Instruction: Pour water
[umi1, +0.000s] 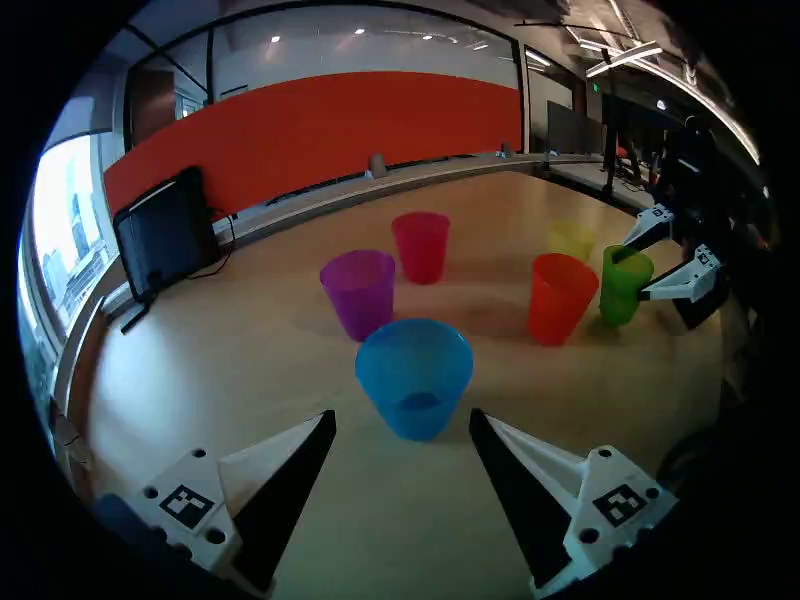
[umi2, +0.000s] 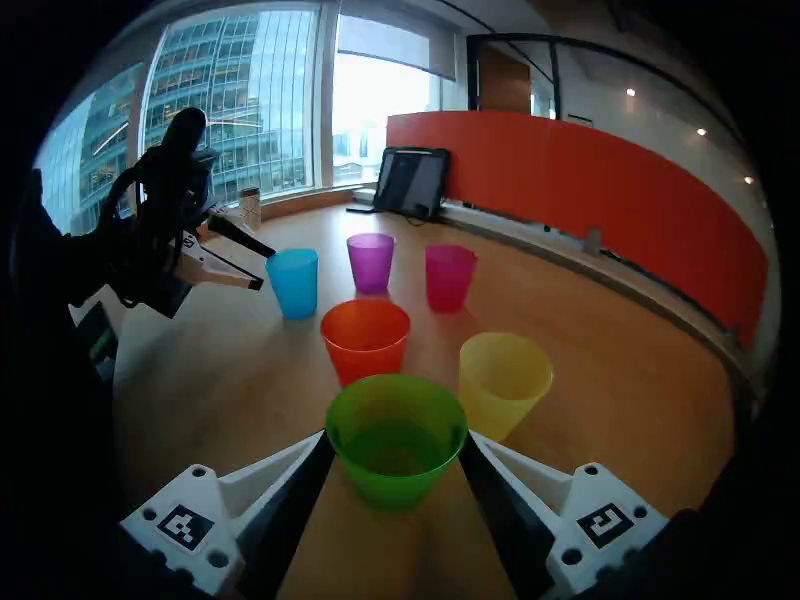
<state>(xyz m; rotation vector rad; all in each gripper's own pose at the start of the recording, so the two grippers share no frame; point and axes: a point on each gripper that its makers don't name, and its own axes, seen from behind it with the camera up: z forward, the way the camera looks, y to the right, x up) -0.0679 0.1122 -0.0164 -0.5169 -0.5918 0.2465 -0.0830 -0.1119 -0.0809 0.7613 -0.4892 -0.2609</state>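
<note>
A blue cup stands on the wooden table just ahead of my left gripper, which is open; its two fingertips flank the cup's base without touching it. A green cup stands between the fingers of my right gripper, whose fingers lie against both of its sides. In the left gripper view the right gripper holds the green cup at the far right. In the right gripper view a hand holds the left gripper beside the blue cup.
An orange cup, a yellow cup, a purple cup and a magenta cup stand close together between the two grippers. A black bag leans at the table's far edge, before an orange wall.
</note>
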